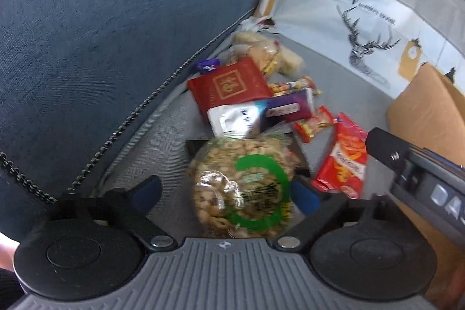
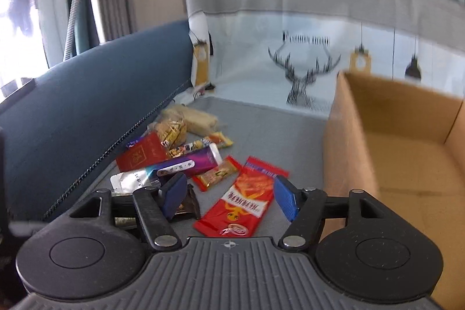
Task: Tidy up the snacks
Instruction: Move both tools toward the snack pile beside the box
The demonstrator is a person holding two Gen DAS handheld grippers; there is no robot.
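Observation:
A pile of snacks lies on a grey cloth beside a blue cushion. My left gripper [image 1: 226,193] is open around a clear bag of peanuts [image 1: 241,188] with a green ring label; its right pad is close to the bag, the left pad apart. My right gripper [image 2: 229,198] is open above a red snack packet [image 2: 241,202], which also shows in the left wrist view [image 1: 344,161]. Behind lie a red box [image 2: 141,154], a purple packet [image 2: 186,164], a silver pouch [image 2: 128,179], a small orange-red packet [image 2: 218,173] and pale wrapped cakes [image 2: 200,121].
An open cardboard box [image 2: 348,141] stands to the right of the snacks. The blue cushion [image 1: 116,48] walls the left side. A deer-print cloth [image 2: 305,77] hangs behind. My right gripper's body [image 1: 418,167] shows at the right of the left wrist view.

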